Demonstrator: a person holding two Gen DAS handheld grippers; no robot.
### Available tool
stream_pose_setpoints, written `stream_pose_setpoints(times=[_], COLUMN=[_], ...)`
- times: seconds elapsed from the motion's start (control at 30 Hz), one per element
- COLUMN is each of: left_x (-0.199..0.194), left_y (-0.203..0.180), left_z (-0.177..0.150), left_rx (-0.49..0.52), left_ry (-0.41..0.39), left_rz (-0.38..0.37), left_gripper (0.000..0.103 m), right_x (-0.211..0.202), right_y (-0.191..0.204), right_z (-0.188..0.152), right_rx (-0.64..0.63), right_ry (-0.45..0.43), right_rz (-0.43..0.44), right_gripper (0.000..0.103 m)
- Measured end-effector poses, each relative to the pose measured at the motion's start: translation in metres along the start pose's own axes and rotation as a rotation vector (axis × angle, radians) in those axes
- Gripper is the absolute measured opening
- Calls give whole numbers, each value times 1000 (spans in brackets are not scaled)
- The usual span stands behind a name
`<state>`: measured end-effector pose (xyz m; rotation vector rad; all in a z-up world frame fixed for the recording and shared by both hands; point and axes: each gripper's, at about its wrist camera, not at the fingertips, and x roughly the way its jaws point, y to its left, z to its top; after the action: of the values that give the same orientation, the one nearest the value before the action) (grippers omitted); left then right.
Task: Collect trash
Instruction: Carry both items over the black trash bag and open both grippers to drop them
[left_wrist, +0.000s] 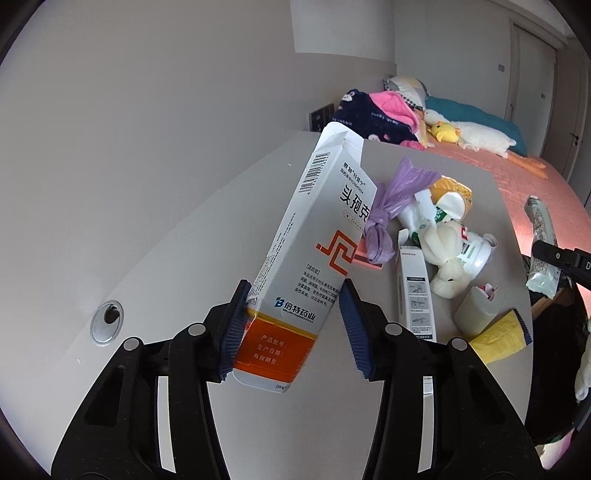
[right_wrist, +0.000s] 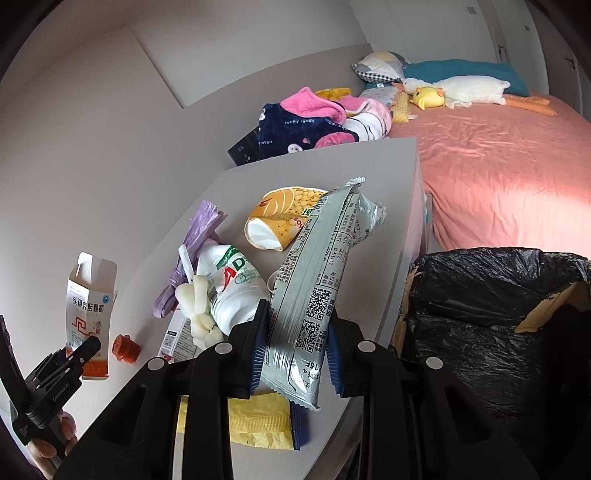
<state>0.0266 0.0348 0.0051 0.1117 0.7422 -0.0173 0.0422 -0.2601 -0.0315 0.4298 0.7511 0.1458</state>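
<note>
A white and orange medicine box (left_wrist: 317, 229) with its top flaps open hangs tilted above the grey table (left_wrist: 207, 229), and my left gripper (left_wrist: 295, 291) is shut on its lower part. In the right wrist view the same box (right_wrist: 90, 306) shows at the far left. My right gripper (right_wrist: 298, 314) is shut on a long silver snack wrapper (right_wrist: 317, 258), held up over the table's near edge. A bin lined with a black bag (right_wrist: 491, 306) stands just right of it, beside the table.
On the table lie a knotted purple bag (left_wrist: 391, 206), a white bottle (right_wrist: 236, 291), a yellow corn cup (right_wrist: 284, 214), a narrow white box (left_wrist: 415, 291), an orange cap (right_wrist: 123, 347) and a yellow wrapper (right_wrist: 258, 421). A pink bed (right_wrist: 498, 155) lies beyond.
</note>
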Motion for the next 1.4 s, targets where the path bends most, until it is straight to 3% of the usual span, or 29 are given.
stream_pose_setpoints(times=[0.37,0.8,1.4], left_x=[-27,-37,-35], left_y=[-41,-99,-198], left_z=[6,5,8], left_rx=[46,93,213], left_ry=[-50,-47,-17], left_rz=[-61,-162,-347], left_gripper=[48,49,50], right_x=[-35,-71,-112], right_y=[-6,-32,-93], right_z=[-2,-3,-2], right_rx=[-28,-31,30], right_ry=[-33,-70,-130], right_rz=[-6,-37,-163], right_gripper=[30,30,30])
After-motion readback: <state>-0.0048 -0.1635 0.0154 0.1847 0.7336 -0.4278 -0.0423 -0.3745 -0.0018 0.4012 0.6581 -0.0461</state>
